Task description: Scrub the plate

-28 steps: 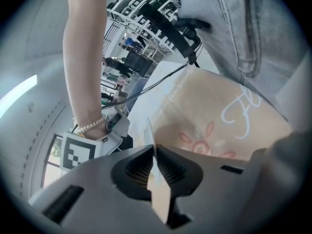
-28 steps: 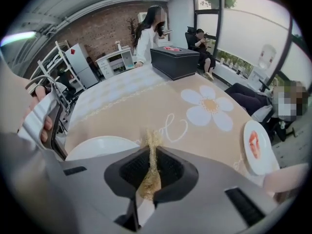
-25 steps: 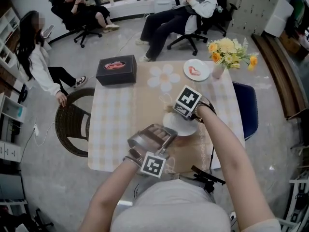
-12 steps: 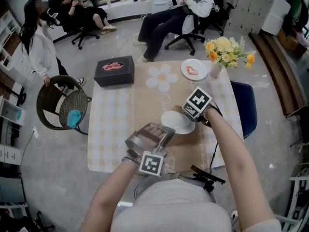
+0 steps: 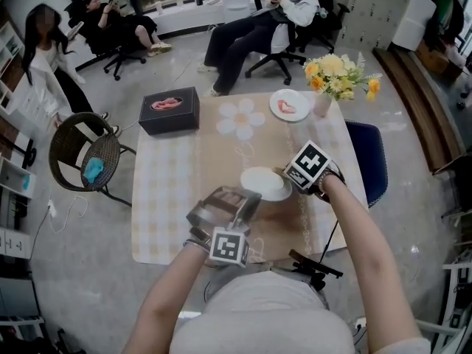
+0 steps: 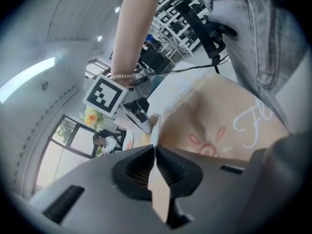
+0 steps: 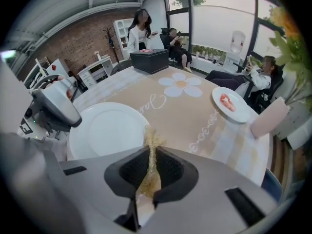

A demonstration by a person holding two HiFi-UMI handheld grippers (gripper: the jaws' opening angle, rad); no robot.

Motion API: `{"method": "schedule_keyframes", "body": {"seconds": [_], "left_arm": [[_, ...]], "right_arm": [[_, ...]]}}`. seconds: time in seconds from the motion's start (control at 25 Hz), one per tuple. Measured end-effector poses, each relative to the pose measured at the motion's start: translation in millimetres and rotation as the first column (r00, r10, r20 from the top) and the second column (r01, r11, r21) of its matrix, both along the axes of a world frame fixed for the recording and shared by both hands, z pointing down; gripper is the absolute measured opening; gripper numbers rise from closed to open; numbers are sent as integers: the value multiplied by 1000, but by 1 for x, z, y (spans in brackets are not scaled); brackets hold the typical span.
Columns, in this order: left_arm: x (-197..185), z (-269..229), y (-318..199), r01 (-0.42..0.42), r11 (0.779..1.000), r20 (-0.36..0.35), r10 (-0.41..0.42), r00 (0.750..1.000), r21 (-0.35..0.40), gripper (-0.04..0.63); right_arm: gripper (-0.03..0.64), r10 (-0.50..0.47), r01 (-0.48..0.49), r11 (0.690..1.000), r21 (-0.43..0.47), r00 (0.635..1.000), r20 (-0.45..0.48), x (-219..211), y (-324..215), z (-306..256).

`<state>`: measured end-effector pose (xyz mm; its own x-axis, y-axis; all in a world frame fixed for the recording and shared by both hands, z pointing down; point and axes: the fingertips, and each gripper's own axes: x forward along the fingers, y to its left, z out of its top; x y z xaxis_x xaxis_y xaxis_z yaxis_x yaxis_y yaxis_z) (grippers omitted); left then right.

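Two grippers meet at a white plate [image 5: 265, 183] near the middle of the counter [image 5: 166, 198], which is covered with a beige and checked cloth [image 5: 214, 153]. The left gripper [image 5: 243, 199] reaches the plate from the person's side. In the left gripper view its fingers [image 6: 134, 167] are pressed together on the plate's thin rim, seen edge-on between them. The right gripper [image 5: 284, 174] comes in from the plate's right side. In the right gripper view its fingers [image 7: 170, 167] are clamped on a yellowish, fibrous scrub pad [image 7: 150, 155]. The pad's frayed tip stands up just at the plate's near rim, though it is hard to tell whether it touches the plate. The plate's face looks bare and white.

Farther along the counter lie a black box [image 5: 169, 110] at the far left corner and a second plate [image 5: 289, 105] with something red on it. Just right of that plate is a vase [image 5: 322, 103] of yellow flowers [image 5: 335, 75]. A wicker chair [image 5: 77, 157] stands beside the counter on the left.
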<state>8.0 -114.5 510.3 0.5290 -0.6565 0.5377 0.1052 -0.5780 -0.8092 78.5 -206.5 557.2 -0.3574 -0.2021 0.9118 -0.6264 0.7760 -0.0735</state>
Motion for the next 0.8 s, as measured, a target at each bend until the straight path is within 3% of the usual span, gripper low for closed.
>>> {"method": "schedule_keyframes", "body": {"seconds": [0.52,0.8], "left_arm": [[0,-19,-3,42,999,-116,-43,992,-15,18],[-8,-24,-7,123,986,-256,-148,955,-112,17]], "right_arm": [[41,144,-153,987,51,979,145,22,38,-51],[41,263,-322,934,152,912,316,21,41,-92]]}}
